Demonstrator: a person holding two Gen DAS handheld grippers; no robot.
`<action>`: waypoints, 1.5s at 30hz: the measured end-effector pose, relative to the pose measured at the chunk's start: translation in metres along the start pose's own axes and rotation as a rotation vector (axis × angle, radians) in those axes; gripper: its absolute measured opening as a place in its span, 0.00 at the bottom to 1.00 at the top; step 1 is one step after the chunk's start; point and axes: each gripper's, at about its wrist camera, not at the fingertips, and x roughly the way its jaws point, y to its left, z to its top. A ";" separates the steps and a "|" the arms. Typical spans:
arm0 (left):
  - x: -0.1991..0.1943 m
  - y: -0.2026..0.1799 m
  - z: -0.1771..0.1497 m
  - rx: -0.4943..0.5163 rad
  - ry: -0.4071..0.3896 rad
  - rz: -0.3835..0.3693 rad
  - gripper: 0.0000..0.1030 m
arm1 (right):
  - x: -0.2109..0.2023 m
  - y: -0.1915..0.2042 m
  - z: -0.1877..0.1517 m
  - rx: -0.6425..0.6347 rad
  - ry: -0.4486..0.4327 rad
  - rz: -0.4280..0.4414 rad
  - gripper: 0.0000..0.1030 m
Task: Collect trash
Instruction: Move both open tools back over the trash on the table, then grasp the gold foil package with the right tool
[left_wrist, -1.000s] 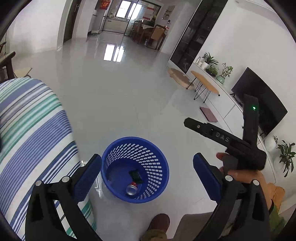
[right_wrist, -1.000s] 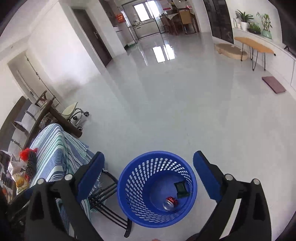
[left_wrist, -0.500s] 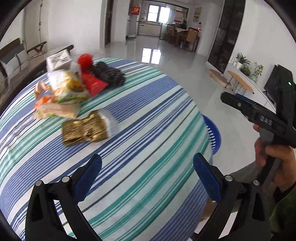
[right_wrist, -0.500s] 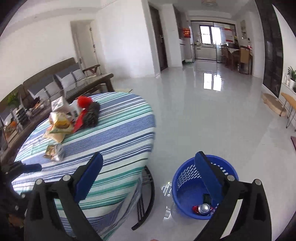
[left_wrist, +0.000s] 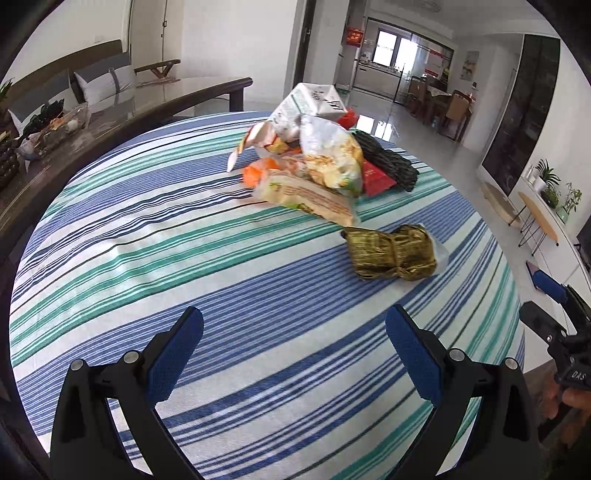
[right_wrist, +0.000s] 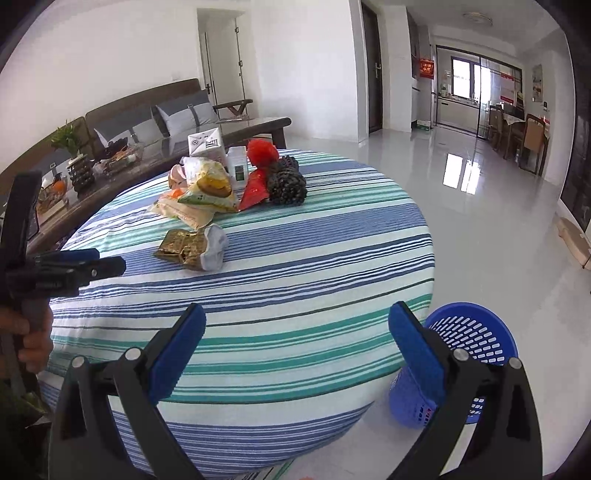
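A round table with a striped cloth (left_wrist: 221, 258) (right_wrist: 314, 258) carries a pile of trash. A gold foil wrapper (left_wrist: 391, 253) (right_wrist: 184, 245) lies nearest. Behind it are snack bags (left_wrist: 325, 170) (right_wrist: 203, 192), a white carton (left_wrist: 314, 103) (right_wrist: 205, 144), a red packet (right_wrist: 255, 190) and a black netted bundle (left_wrist: 388, 160) (right_wrist: 286, 182). My left gripper (left_wrist: 293, 354) is open and empty above the near cloth. My right gripper (right_wrist: 297, 347) is open and empty over the table's near edge. The blue basket (right_wrist: 469, 339) stands on the floor right of the table.
A dark wooden coffee table (left_wrist: 110, 107) with a tray and a sofa (right_wrist: 147, 110) stand behind the table. Glossy white floor (right_wrist: 480, 192) stretches right toward a dining area. A low bench (left_wrist: 539, 218) and plants line the right wall.
Both grippers swung up from over the blue basket to face the table. The left one moved in closer over the cloth, toward the gold wrapper. Both stayed open and empty.
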 end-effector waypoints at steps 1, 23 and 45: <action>0.003 0.005 0.000 -0.009 0.003 0.007 0.95 | 0.001 0.005 -0.001 -0.014 -0.002 -0.002 0.94; 0.018 0.047 0.001 -0.081 0.064 0.051 0.95 | 0.018 0.024 0.014 -0.111 0.062 0.061 0.94; 0.026 0.033 -0.001 -0.025 0.097 0.124 0.95 | 0.139 0.115 0.090 -0.659 0.395 0.457 0.93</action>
